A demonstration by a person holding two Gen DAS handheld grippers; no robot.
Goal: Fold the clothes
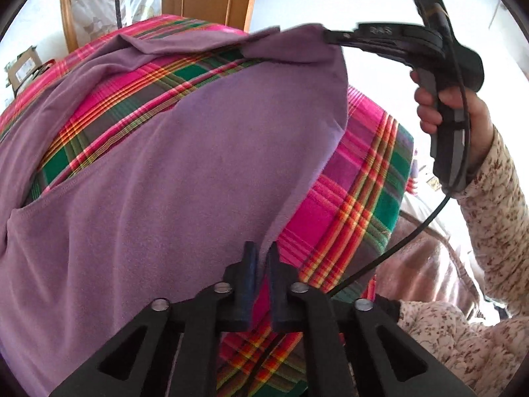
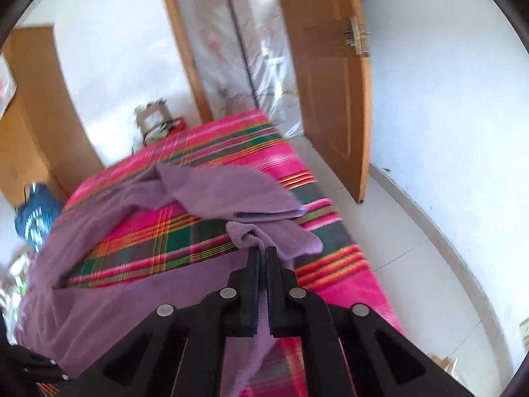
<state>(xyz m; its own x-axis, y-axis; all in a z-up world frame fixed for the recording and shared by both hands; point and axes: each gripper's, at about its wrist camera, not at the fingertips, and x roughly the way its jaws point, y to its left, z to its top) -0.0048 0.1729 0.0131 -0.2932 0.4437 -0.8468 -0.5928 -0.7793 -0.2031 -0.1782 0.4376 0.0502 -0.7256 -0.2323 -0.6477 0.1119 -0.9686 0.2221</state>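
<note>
Item one: purple garment (image 1: 165, 182), spread over the plaid blanket (image 1: 357, 198), a wide band of plaid showing through a gap between its folds.

Item two: my left gripper (image 1: 263, 254), jaws closed on the garment's near edge, low over the blanket.

Item three: my right gripper (image 2: 263, 258), jaws clamped on a bunched corner of the garment, raised above the blanket so the cloth slopes up to it. From the left wrist it shows at upper right, a hand (image 1: 463, 115) in a floral sleeve (image 1: 496, 225) around its handle.

Item four: wooden door (image 2: 330, 82), open, beyond the blanket's far end.
</note>
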